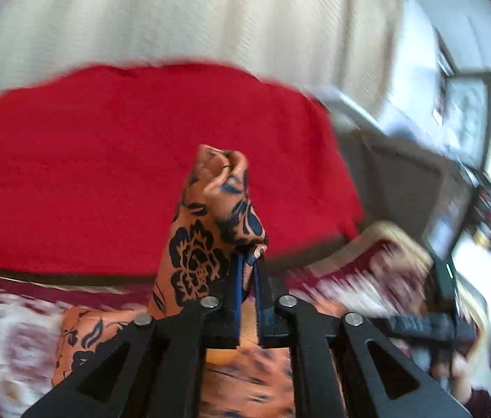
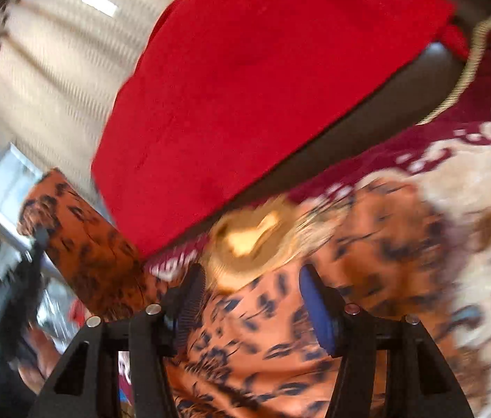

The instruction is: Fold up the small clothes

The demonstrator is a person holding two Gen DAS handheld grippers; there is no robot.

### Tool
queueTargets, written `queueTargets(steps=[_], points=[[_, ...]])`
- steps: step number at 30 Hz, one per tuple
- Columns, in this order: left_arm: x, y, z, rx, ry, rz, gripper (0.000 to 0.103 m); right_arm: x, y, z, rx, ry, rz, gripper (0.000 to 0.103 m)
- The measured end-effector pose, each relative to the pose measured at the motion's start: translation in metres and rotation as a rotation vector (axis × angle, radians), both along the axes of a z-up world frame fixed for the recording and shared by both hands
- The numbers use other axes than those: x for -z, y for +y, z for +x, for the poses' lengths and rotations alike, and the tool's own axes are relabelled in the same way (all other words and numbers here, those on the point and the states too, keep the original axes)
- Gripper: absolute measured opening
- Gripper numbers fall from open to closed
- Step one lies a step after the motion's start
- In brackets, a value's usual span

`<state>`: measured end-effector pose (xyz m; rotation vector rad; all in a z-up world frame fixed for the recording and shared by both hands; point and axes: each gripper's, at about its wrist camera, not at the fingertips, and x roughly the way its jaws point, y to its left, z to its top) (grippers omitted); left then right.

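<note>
My left gripper (image 1: 249, 261) has its fingers (image 1: 236, 289) pressed together on a bunched edge of the orange floral cloth (image 1: 210, 223), and this edge stands up above the tips like a small crest while the rest of the cloth hangs down and spreads under the gripper. My right gripper (image 2: 252, 299) has its fingers (image 2: 318, 313) spread apart, with nothing between them; the same cloth lies just below it, on the patterned carpet (image 2: 472, 160), and one lifted corner is visible at the left side of that view. Behind both is a red blanket (image 1: 141, 160) draped over what I believe is a sofa. I think the main risk is in the left grasp: it holds a crumpled bundle, not a clean hem, so if I pull to the side the thin fabric may slip out, or several layers may come together and make a crooked fold. Both views are blurred by motion, so I cannot tell exactly where the free edge lies. If I close the right gripper now, I may catch the carpet pile or the wrong layer. Also the cloth looks smooth and light, so a fast swing could let it twist.
</note>
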<state>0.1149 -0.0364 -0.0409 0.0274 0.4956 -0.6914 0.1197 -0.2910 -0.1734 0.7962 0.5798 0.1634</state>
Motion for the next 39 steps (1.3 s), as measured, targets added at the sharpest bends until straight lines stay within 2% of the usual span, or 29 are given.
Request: queueTargets(steps=[2, 3, 4, 6, 7, 9, 11, 13, 16, 19, 23, 24, 25, 26, 28, 32, 36, 39], points=[[0.024, -0.038, -0.002, 0.097, 0.064, 0.099, 0.069, 0.008, -0.026, -0.009, 0.052, 0.013, 0.038, 0.06], [0.033, -0.051, -0.005, 0.107, 0.068, 0.145, 0.074, 0.01, -0.035, -0.011, 0.08, 0.022, 0.037, 0.06], [0.04, -0.058, -0.008, 0.108, 0.055, 0.18, 0.074, 0.012, -0.043, -0.014, 0.108, 0.033, 0.039, 0.06], [0.039, -0.054, -0.008, 0.115, 0.045, 0.189, 0.074, 0.013, -0.056, -0.017, 0.102, 0.029, 0.078, 0.06], [0.034, -0.044, -0.005, 0.111, 0.048, 0.155, 0.074, 0.013, -0.058, -0.017, 0.095, 0.028, 0.091, 0.06], [0.018, -0.007, 0.008, 0.084, 0.063, 0.038, 0.08, 0.012, -0.057, -0.01, 0.08, 0.037, 0.08, 0.06], [0.01, 0.026, 0.023, 0.0, 0.069, -0.028, 0.089, 0.013, -0.046, -0.003, 0.059, 0.049, 0.064, 0.06], [0.011, 0.055, 0.037, -0.104, 0.079, -0.031, 0.089, 0.013, -0.038, 0.002, 0.034, 0.079, 0.03, 0.06], [0.035, 0.099, 0.066, -0.257, 0.172, 0.017, 0.089, 0.023, -0.027, 0.01, 0.045, 0.147, -0.021, 0.06], [0.065, 0.13, 0.086, -0.362, 0.258, 0.069, 0.089, 0.04, -0.025, 0.019, 0.064, 0.216, 0.005, 0.06], [0.1, 0.166, 0.102, -0.47, 0.383, 0.141, 0.089, 0.052, -0.017, 0.032, 0.054, 0.236, 0.034, 0.06], [0.107, 0.172, 0.102, -0.48, 0.406, 0.154, 0.089, 0.052, -0.012, 0.034, 0.055, 0.233, 0.008, 0.059], [0.114, 0.179, 0.1, -0.485, 0.421, 0.169, 0.089, 0.05, -0.006, 0.035, 0.059, 0.231, -0.034, 0.053], [0.119, 0.179, 0.101, -0.489, 0.427, 0.182, 0.089, 0.048, -0.001, 0.036, 0.064, 0.232, -0.075, 0.032], [0.125, 0.178, 0.097, -0.49, 0.428, 0.205, 0.089, 0.042, 0.012, 0.035, 0.076, 0.237, -0.17, 0.015], [0.121, 0.175, 0.085, -0.463, 0.4, 0.234, 0.089, 0.026, 0.028, 0.024, 0.096, 0.209, -0.285, 0.01], [0.123, 0.165, 0.079, -0.426, 0.377, 0.243, 0.089, 0.009, 0.031, 0.004, 0.126, 0.138, -0.325, 0.01], [0.128, 0.145, 0.083, -0.387, 0.367, 0.273, 0.089, 0.009, 0.03, 0.0, 0.137, 0.142, -0.343, 0.01]])
